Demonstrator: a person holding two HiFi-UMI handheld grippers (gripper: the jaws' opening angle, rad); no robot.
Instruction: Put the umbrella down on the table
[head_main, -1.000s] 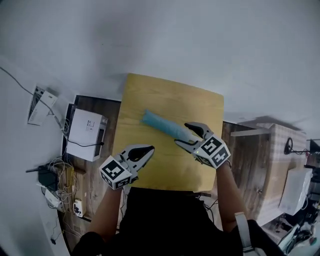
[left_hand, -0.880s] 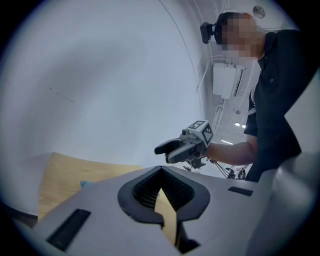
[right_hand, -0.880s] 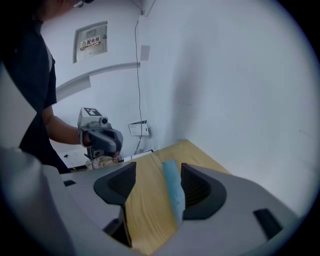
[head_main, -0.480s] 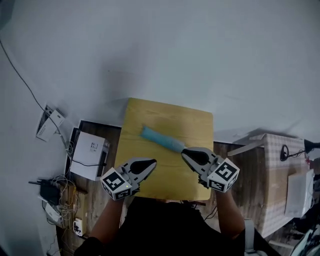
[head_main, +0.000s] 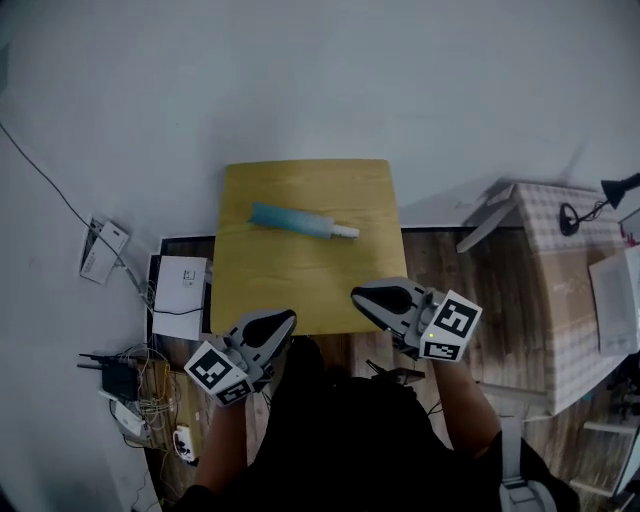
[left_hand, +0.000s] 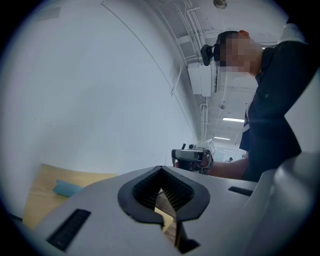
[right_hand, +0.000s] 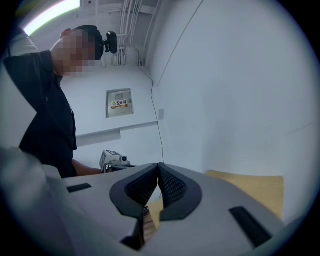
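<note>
Head view first: the umbrella (head_main: 290, 219) is seen folded and lying flat on the far half of the desk (head_main: 300, 285), a slim tube of teal fabric with a pale handle end pointing right, and it is touched by nothing. The desk is shown as a square slab of yellow wood grain, backed against a pale wall (head_main: 320, 70). Both claws are held at the desk's near edge, well apart from the umbrella, the left claw (head_main: 286, 319) by the near left part and the right claw (head_main: 360, 297) by the near right. Each is grey, with a black-and-white marker cube behind it. Beside the desk, a white box (head_main: 181, 297) is spotted on the wooden floor (head_main: 440, 265), and a tangle of cables (head_main: 135, 395) is seen nearer the person. A checked cloth surface (head_main: 560, 290) and a black lamp (head_main: 618, 188) are picked out to the right. Over to the left gripper view: the ribbed black pads are seen meeting at their tips, and nothing is held between them. The teal umbrella is glimpsed low at the left on the yellow desk. A dark sleeve (left_hand: 272, 100) fills the right. Right gripper view now: its jaws have just been closing and are pressed together, nothing caught between. The desk's yellow corner is seen at the right, and a wall sign (right_hand: 119, 103) beyond.
</note>
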